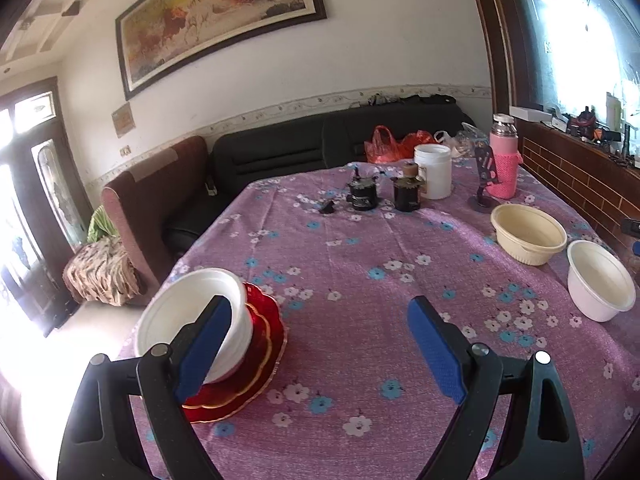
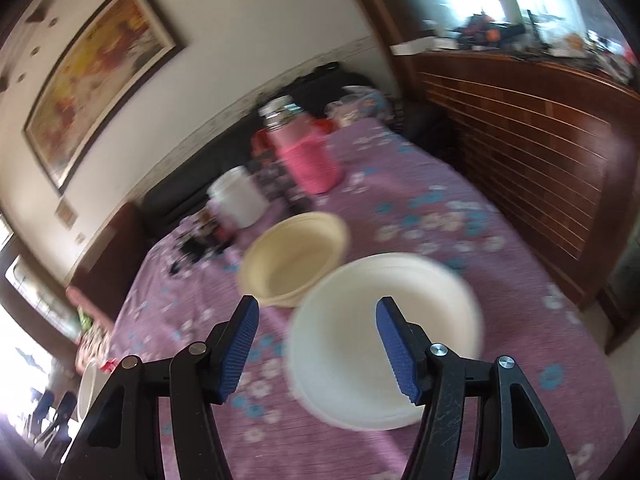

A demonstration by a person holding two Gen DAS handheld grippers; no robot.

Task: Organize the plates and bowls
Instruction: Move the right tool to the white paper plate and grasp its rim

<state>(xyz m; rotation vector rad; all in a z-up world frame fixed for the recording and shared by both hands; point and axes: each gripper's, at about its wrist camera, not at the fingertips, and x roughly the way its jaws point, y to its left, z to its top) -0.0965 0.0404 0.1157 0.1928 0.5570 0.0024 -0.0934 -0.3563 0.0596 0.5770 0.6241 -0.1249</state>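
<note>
- On my left wrist view, a white bowl sits stacked on red plates with gold rims, near the left edge of the desk; the bowl leans toward the camera.
- My left gripper has its fingers spread wide, holding nothing. The left blue pad overlaps the bowl in the picture, but I cannot tell whether it touches it.
- Over on the right side of the same view, a cream bowl stands upright, and a second white bowl stands just beside it, nearer the desk's right edge. These 2 are well apart from the red stack.
- On my right wrist view, which is blurred, that second white bowl fills the middle, with the cream bowl just behind it.
- My right gripper is also spread open and empty. Its right finger lies over the bowl's inside and its left finger is outside the rim, so the near rim falls between them; contact I cannot judge.
- The desk wears a purple cloth with white and blue flowers.
- At the far end stand a white tub, a pink-sleeved flask, a dark phone stand and 2 small dark jars.
- Behind the desk is a black sofa, with a red plastic bag on it.
- A framed horse painting hangs on the wall.
</note>
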